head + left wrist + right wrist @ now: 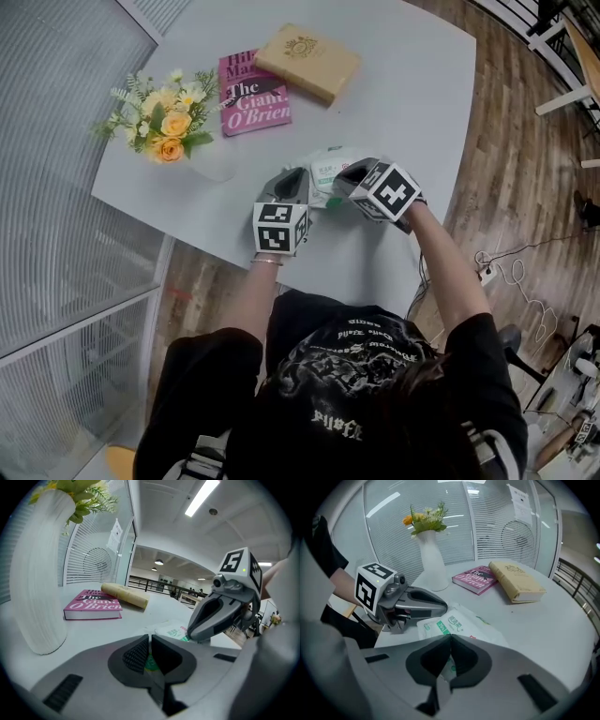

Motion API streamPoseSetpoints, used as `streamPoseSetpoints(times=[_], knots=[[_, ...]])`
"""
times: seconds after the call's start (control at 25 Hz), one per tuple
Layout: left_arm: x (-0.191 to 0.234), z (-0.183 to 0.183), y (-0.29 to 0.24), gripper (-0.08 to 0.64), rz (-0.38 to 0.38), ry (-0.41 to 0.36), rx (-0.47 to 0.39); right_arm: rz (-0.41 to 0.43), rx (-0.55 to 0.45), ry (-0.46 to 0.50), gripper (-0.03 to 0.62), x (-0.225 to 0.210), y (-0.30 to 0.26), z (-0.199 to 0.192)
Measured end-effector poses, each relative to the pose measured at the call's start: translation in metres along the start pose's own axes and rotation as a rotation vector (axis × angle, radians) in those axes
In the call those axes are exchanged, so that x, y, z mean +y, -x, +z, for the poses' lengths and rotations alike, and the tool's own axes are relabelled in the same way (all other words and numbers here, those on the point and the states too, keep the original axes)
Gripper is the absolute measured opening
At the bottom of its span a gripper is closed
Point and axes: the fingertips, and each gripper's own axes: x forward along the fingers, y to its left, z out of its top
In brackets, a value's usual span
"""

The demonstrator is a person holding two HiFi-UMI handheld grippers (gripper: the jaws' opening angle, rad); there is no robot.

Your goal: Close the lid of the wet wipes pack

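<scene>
Grey left gripper (298,176) and right gripper (343,178), each with a black-and-white marker cube (280,228); black short-sleeved T-shirt (356,375) with pale print; thin bracelet (266,262).

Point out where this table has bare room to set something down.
Widest bare patch: the right side of the table, between the tan book and the right edge. A smaller one lies at the far left corner, beyond the pink book and vase. Crowded: the near middle, where left claw and right claw meet at the wet wipes pack.

wipes pack (326,167) partly hidden, lid apparently covered
</scene>
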Motion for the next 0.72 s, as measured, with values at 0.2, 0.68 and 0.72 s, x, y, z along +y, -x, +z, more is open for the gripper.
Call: streamPoseSetpoints(times=[0.2, 0.68, 0.72], knots=[[0.001, 0.000, 0.001, 0.021, 0.007, -0.004, -0.003, -0.123, 0.093, 0.101, 0.002, 0.001, -0.006, -0.002], [-0.018, 0.006, 0.030, 0.021, -0.044, 0.040, -0.049, -0.151, -0.221, -0.195, 0.000, -0.007, 0.024, 0.007], [-0.023, 0.010, 0.035, 0.021, -0.063, 0.032, -0.065, -0.175, -0.281, -0.225, 0.000, -0.009, 0.034, 0.011]])
